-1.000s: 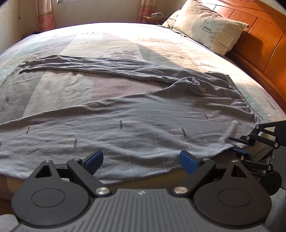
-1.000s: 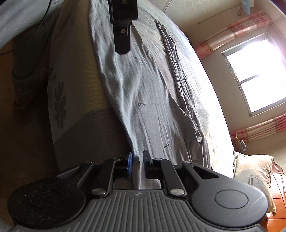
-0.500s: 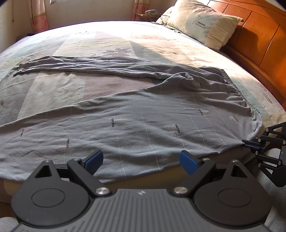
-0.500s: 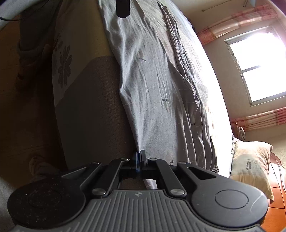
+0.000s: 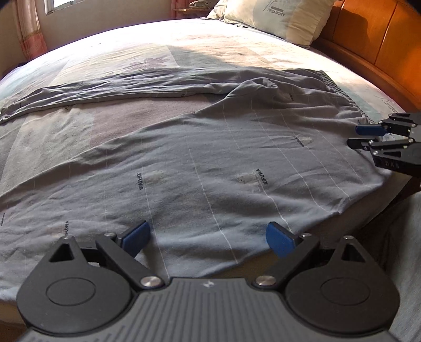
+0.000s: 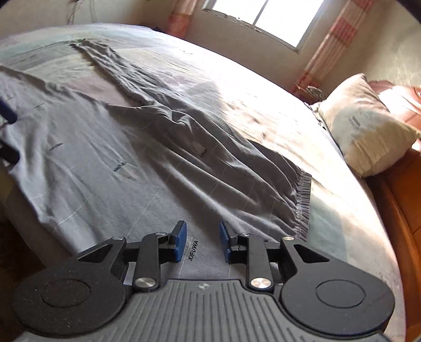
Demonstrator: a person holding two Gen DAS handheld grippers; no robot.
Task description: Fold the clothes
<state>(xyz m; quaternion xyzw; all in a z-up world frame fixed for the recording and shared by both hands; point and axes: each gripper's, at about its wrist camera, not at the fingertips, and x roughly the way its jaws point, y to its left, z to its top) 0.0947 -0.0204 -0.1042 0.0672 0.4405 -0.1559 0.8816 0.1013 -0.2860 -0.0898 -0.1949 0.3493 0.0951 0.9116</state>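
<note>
You can read "XIFUWA" printed in small dark letters, repeated across the grey trousers (image 5: pixel 210 163) spread on the bed; in the right wrist view one print sits just between the fingers. The pillow (image 5: pixel 279 18) at the headboard end carries "DREAMCITY". On the black body of the right gripper (image 5: pixel 355 136) you can make out "DAS", the rest unreadable.
</note>
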